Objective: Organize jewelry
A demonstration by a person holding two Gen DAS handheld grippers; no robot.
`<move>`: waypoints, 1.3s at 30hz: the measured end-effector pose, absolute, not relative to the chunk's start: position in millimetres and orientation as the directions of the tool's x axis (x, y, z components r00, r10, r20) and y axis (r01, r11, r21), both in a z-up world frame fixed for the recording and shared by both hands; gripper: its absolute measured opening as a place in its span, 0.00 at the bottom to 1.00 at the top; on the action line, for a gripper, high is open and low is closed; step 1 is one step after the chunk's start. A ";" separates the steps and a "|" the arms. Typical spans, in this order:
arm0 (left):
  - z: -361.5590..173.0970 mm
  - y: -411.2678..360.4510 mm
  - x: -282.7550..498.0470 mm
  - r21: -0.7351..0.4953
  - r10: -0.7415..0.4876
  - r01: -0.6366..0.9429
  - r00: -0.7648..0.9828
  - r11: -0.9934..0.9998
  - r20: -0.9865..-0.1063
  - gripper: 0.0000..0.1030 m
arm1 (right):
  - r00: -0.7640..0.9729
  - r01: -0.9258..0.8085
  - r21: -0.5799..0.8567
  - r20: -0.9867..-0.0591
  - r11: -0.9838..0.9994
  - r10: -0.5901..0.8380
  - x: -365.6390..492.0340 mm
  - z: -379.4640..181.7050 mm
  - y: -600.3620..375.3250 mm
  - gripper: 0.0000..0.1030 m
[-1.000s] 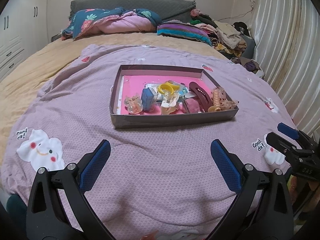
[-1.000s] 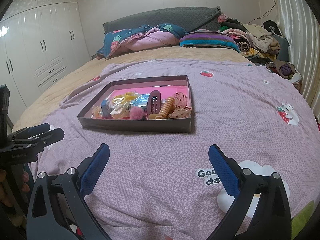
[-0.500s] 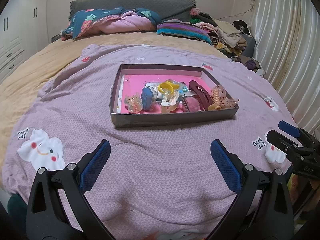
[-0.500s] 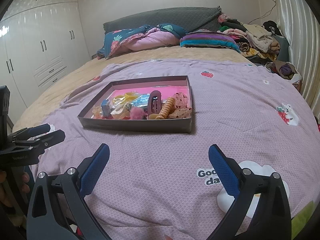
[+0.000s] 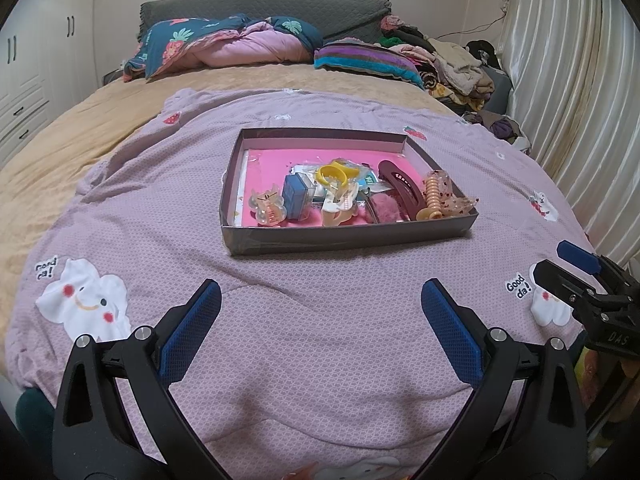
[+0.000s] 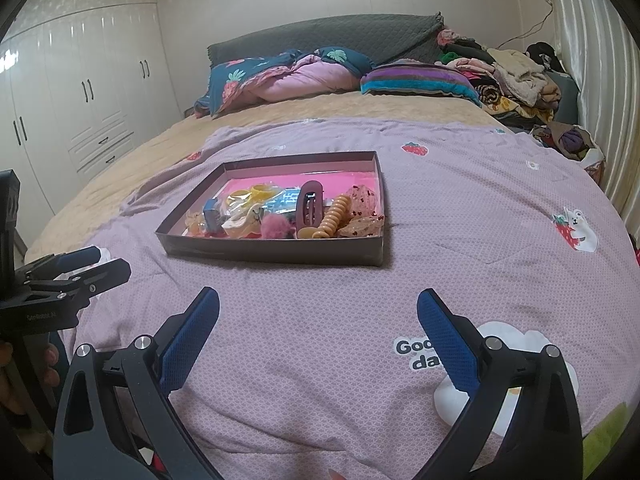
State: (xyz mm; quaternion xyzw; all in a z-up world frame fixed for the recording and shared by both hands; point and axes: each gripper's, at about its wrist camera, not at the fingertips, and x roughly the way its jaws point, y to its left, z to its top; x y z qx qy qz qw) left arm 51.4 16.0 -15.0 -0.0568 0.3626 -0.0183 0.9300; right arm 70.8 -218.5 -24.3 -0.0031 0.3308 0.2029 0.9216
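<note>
Left wrist view: left gripper point(image 5: 320, 308) hovers low over the lilac quilt point(image 5: 320, 360) on the bed, jaws spread wide, nothing between them. Shallow box point(image 5: 348, 238) with pink lining sits ahead on the quilt, well apart from the jaws. All pieces seen lie inside it, crowded toward its near and right side: clear-orange claw clip point(image 5: 269, 209), blue block point(image 5: 297, 197), yellow ring point(image 5: 332, 175), pink pompom point(image 5: 386, 207), maroon hair clip point(image 5: 402, 189), coiled orange tie point(image 5: 433, 196), spotted sheer bow point(image 5: 454, 200). Far-left part of the lining is bare. Right gripper point(image 5: 576, 270) shows at the right edge, side-on.

Right wrist view: right gripper point(image 6: 318, 312) also low over the quilt, jaws wide apart, holding nothing. Box point(image 6: 272, 250) sits ahead and left, same heap inside. Left gripper point(image 6: 84, 266) enters at left, a hand point(image 6: 24, 376) on its handle.

Progress: no loose piece visible on the quilt; everything is in the box, but heaped, overlapping, unsorted. This fits either items gathered with the job near its end, or a pile awaiting arrangement; cannot settle which
</note>
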 end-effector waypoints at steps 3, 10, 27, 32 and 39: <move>-14.9 15.9 51.5 -0.120 -0.077 -0.006 0.736 0.993 -0.673 0.91 | 0.700 -0.375 0.129 -0.609 0.918 0.372 70.2 -23.8 -218.6 0.96; -15.0 16.1 51.3 -0.120 -0.077 -0.006 0.735 0.993 -0.674 0.91 | 0.701 -0.375 0.129 -0.608 0.918 0.372 69.5 -23.3 -219.2 0.96; -21.0 23.6 47.4 -0.116 -0.062 -0.025 0.721 0.993 -0.690 0.91 | 0.706 -0.371 0.115 -0.610 0.922 0.360 68.9 -24.0 -221.7 0.96; -24.8 31.1 46.6 -0.105 -0.037 -0.053 0.711 0.993 -0.702 0.91 | 0.717 -0.357 0.106 -0.605 0.928 0.345 70.9 -23.0 -226.1 0.96; -26.4 38.6 53.1 -0.093 -0.010 -0.083 0.694 0.992 -0.720 0.91 | 0.719 -0.332 0.121 -0.609 0.935 0.335 81.4 -23.0 -236.5 0.96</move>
